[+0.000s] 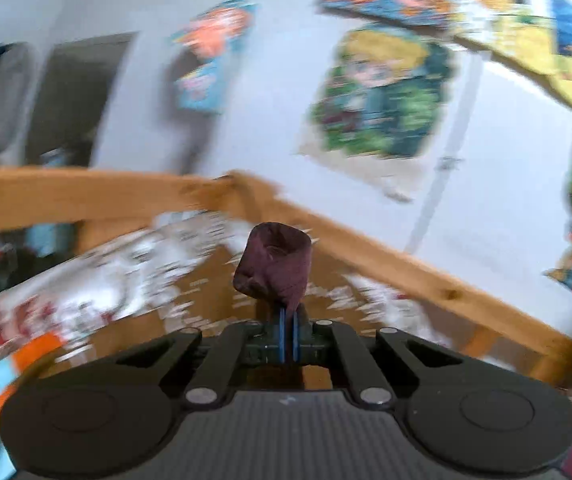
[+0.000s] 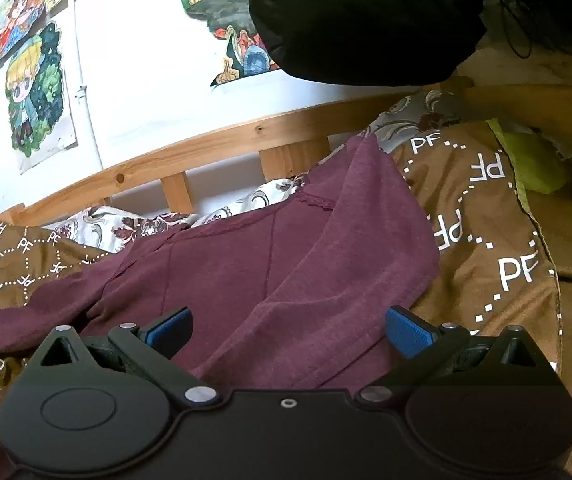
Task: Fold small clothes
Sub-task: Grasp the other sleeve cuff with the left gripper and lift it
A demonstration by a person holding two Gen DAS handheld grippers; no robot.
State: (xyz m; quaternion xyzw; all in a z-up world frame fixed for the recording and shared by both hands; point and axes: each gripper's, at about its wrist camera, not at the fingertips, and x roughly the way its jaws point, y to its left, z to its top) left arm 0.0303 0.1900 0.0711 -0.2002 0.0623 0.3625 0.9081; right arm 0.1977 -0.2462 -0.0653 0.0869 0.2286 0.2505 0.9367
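A maroon long-sleeved top (image 2: pixel 269 272) lies spread on a brown blanket (image 2: pixel 482 216) printed with white letters. My right gripper (image 2: pixel 288 330) hovers just above the top's near hem, jaws wide open, blue pads (image 2: pixel 408 334) apart with cloth under them but not pinched. In the blurred left wrist view, my left gripper (image 1: pixel 289 320) is shut on a bunched end of the maroon cloth (image 1: pixel 275 266), which sticks up past the fingertips, lifted above the bed.
A wooden bed rail (image 2: pixel 221 140) runs behind the top along a white wall with drawings (image 2: pixel 35 92). A floral pillow (image 2: pixel 133 224) lies by the rail. A person's dark sleeve (image 2: pixel 362 20) hangs at the upper right. A green cloth (image 2: pixel 534 160) lies at right.
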